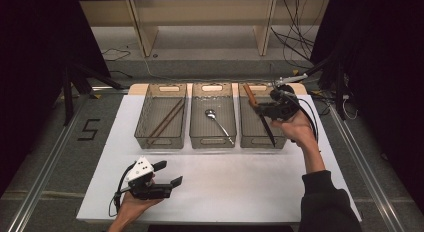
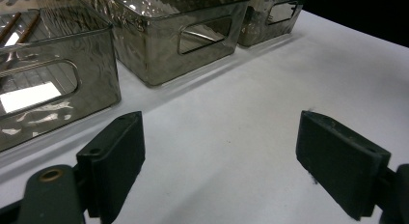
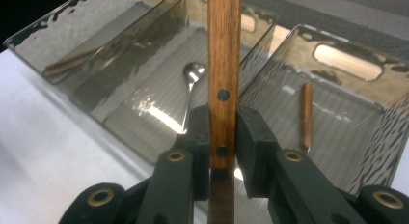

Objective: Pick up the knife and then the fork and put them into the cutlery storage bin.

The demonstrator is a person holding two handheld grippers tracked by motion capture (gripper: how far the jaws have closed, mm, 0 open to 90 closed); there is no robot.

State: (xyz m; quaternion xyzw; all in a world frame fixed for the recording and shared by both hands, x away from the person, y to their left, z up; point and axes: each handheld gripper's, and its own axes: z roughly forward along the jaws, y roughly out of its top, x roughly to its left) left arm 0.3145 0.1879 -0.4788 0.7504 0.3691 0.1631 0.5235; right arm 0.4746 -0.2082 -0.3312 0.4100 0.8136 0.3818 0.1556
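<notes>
A wooden-handled knife (image 3: 224, 79) is clamped between the jaws of the right gripper (image 3: 224, 137), the pads pressed against both flat sides of the riveted handle. In the high view the right gripper (image 1: 272, 108) is held over the right-hand bin (image 1: 248, 137) of three clear plastic bins, with the knife (image 1: 260, 117) slanting across that bin, its brown handle toward the far end and its dark blade toward the near end. A short brown stick-like piece (image 3: 306, 115) is seen inside the same bin; what it is cannot be told. A metal spoon (image 1: 218, 123) lies in the middle bin (image 1: 200, 134), and wooden chopsticks (image 1: 166, 119) lie in the left bin (image 1: 145, 134). The left gripper (image 2: 219, 156) is held low over the white table (image 1: 235, 182), near its front edge, with its jaws spread wide and nothing between them.
</notes>
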